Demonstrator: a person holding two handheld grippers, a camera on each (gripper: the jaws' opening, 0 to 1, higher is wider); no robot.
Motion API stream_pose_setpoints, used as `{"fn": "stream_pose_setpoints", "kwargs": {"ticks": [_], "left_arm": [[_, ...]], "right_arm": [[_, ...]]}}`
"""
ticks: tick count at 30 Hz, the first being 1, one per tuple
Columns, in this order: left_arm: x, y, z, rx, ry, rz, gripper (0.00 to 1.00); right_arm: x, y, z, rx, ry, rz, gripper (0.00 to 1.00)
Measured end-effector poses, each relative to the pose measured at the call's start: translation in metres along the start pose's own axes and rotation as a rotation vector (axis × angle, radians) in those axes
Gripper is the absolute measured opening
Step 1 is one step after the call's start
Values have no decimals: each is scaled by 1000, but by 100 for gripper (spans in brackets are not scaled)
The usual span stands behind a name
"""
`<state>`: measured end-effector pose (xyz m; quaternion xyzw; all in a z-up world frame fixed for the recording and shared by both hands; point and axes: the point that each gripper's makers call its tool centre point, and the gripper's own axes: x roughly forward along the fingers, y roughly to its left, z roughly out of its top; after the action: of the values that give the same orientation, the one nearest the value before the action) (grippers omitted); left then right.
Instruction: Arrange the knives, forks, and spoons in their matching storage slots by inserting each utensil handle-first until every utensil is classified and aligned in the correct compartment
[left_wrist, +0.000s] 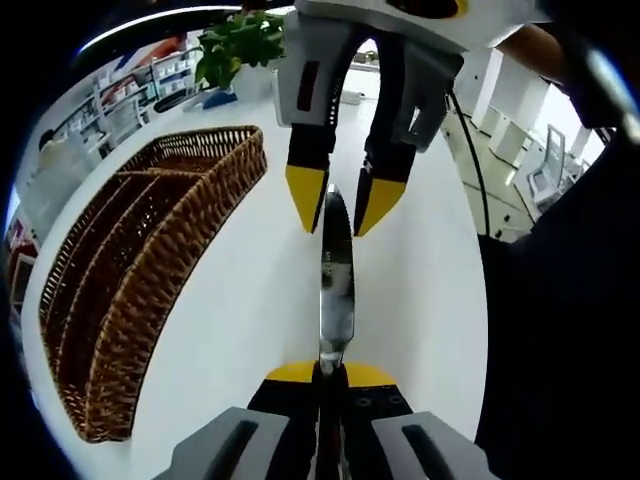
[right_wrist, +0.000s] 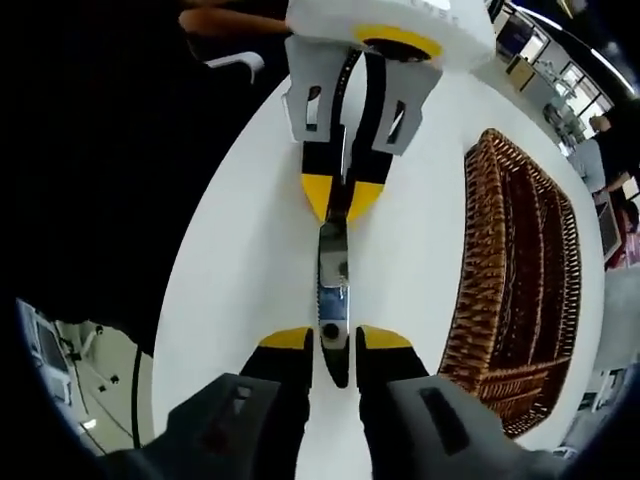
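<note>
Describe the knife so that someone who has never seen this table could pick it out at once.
Start at the white table and find the long wicker tray with its slots. Beside it, over bare tabletop, the left gripper and right gripper meet tip to tip. The knife is the shiny, serrated metal blade spanning between them, the one utensil in sight.

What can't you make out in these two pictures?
- The knife's handle: in the left gripper view it disappears between the left gripper's shut jaws, so its shape is hidden.
- The wicker tray's slot floors: the woven walls block them in the left gripper view, and the right gripper view sees them too obliquely.
- Whether the right gripper touches the blade: its jaws stand open around the tip, contact unclear.
- The potted plant's pot: partly hidden by the right gripper.
</note>
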<state>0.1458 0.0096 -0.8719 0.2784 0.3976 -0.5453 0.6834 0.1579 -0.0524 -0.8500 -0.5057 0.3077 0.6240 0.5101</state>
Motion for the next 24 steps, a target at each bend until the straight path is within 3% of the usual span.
{"fn": "stream_pose_setpoints", "kwargs": {"ticks": [4, 18, 24], "left_arm": [[0, 0, 1, -3, 0, -2, 6], [0, 1, 1, 8, 10, -2, 6], [-4, -4, -3, 37, 48, -21, 6]], "right_arm": [[3, -1, 7, -25, -31, -20, 13], [14, 1, 3, 9, -56, -42, 11], [12, 5, 9, 12, -88, -37, 10]]}}
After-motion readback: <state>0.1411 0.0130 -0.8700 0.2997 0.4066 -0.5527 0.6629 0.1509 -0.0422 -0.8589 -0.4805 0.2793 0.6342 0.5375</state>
